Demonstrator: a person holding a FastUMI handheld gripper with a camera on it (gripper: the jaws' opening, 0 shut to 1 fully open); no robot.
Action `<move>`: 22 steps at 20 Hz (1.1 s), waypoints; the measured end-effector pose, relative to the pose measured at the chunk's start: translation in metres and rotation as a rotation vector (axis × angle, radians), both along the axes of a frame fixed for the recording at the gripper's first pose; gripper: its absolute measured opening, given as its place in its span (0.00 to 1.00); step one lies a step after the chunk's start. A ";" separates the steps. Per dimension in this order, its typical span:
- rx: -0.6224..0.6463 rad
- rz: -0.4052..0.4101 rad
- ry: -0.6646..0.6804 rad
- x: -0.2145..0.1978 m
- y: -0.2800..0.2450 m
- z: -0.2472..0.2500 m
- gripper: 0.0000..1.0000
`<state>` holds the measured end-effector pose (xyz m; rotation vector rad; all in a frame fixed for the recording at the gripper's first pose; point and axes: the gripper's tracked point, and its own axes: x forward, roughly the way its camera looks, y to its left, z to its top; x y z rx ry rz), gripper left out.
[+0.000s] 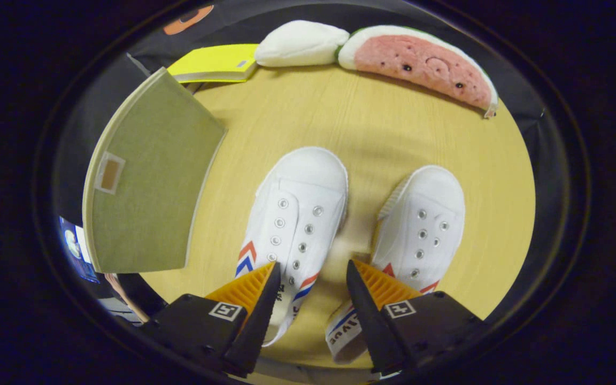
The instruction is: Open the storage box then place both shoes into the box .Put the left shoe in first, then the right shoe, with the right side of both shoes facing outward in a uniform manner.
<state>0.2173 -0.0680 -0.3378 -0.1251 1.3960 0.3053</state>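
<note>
Gripper view. Gripper (312, 286) spread wide, holding nothing; fingers (254, 291) hovering above the heel ends of two white shoes, apparently looking down on the round wooden table (340, 117).

Left shoe (294, 214) just ahead of and partly under the left-hand finger, toe pointing away. Right shoe (420, 224) just ahead of the right-hand finger, heel tab showing between the fingers. Set side by side, slightly apart, probably to let each be taken singly.

Storage box (147, 176) off to the left of the fingers, olive fabric lid lying flat, seemingly still closed. Opening comes first by the task, so likely a swing left next.

Beyond the shoes: yellow notebook (214, 63), white plush (300, 43), watermelon plush (420, 67), well clear of the work.
</note>
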 end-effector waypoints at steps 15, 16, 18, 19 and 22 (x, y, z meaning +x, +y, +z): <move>0.310 -0.294 0.022 -0.014 0.027 0.042 0.07; 0.338 -0.327 0.010 -0.014 0.030 0.053 0.07; 0.368 -0.374 -0.021 -0.015 0.035 0.075 0.07; 0.382 -0.393 -0.036 -0.015 0.039 0.086 0.07; 0.407 -0.404 -0.083 -0.021 0.056 0.118 0.07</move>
